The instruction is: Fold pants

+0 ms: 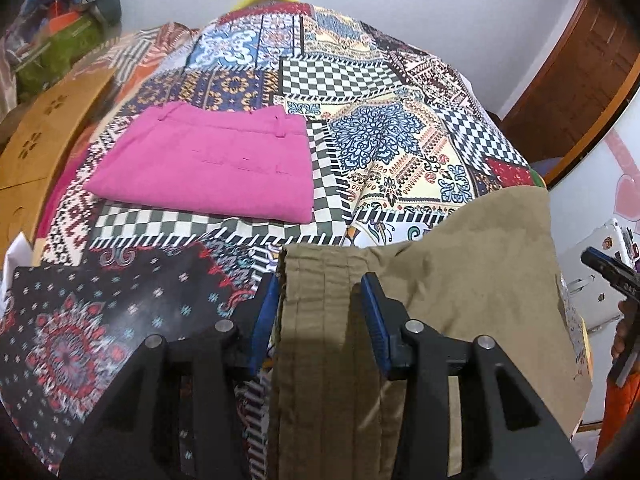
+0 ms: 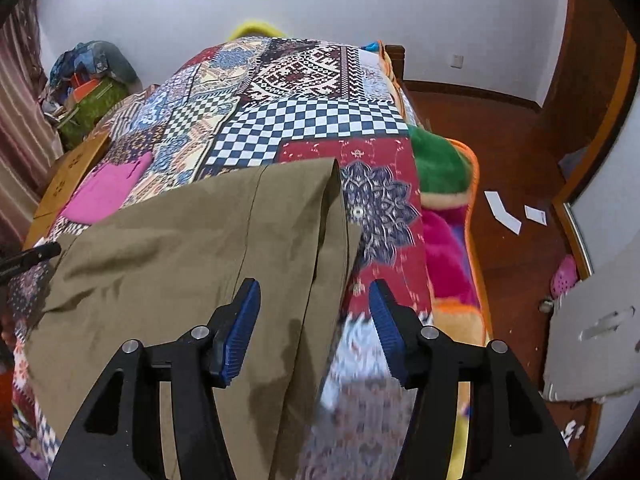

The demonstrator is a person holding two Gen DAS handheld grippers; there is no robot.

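Khaki pants (image 1: 460, 264) lie folded on the patterned bedspread (image 1: 380, 92) near its front edge. My left gripper (image 1: 320, 312) stands open over their stacked left end. The cloth shows between the blue pads, which do not press on it. In the right wrist view the khaki pants (image 2: 180, 248) spread to the left. My right gripper (image 2: 314, 328) is open above their right edge, with its left pad over the cloth and its right pad over the bedspread (image 2: 312, 128). Folded pink pants (image 1: 208, 168) rest farther back on the left.
A tan cardboard box (image 1: 44, 136) and a heap of bags (image 1: 60, 28) sit left of the bed. A fuzzy green and pink blanket (image 2: 440, 168) hangs off the bed's right side. Paper scraps (image 2: 504, 212) and a pink slipper (image 2: 564, 276) lie on the wooden floor.
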